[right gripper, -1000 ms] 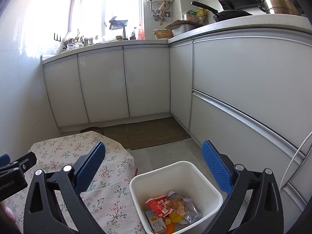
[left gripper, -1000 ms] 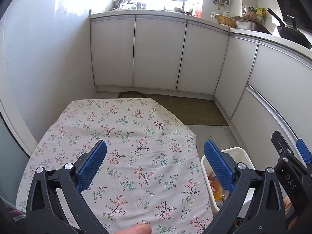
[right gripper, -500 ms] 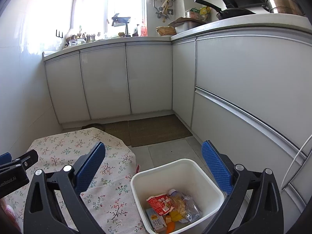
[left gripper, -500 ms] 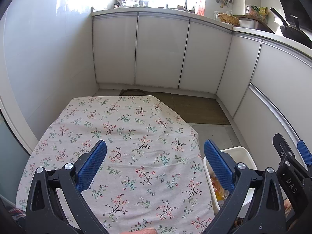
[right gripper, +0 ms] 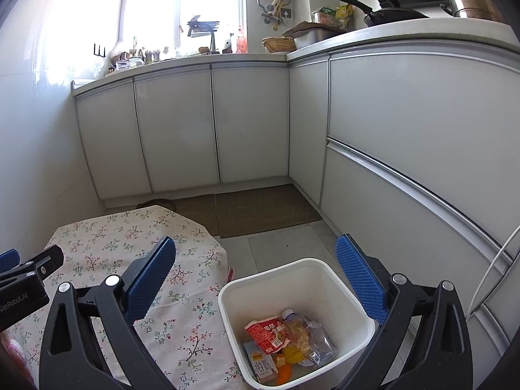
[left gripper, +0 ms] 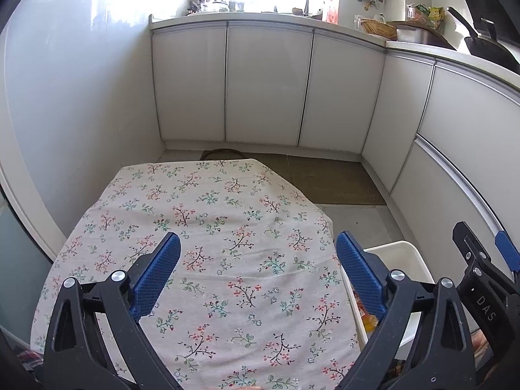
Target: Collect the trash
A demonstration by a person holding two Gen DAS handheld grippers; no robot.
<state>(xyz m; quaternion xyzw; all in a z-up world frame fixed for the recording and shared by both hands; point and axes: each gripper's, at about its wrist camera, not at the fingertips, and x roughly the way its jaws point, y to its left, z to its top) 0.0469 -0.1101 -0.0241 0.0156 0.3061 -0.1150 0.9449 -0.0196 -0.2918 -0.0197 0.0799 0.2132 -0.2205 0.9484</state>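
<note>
A white bin (right gripper: 325, 279) stands on the floor at the table's right edge and holds trash: a red carton (right gripper: 268, 330), a milk carton (right gripper: 260, 362), a clear plastic bottle (right gripper: 308, 334) and orange bits. It also shows in the left wrist view (left gripper: 401, 256). My left gripper (left gripper: 256, 260) is open and empty above the floral tablecloth (left gripper: 221, 227). My right gripper (right gripper: 255, 265) is open and empty above the bin's near-left rim. No trash shows on the tablecloth.
White kitchen cabinets (right gripper: 253, 123) run along the back and right. A brown mat (right gripper: 260, 208) lies on the grey tiled floor. The counter carries a pan (right gripper: 383, 9), pots and a basket. A white wall (left gripper: 65, 113) stands left of the table.
Both grippers have drawn back and risen slightly, so more of the table and bin shows. Both stay open and empty.
</note>
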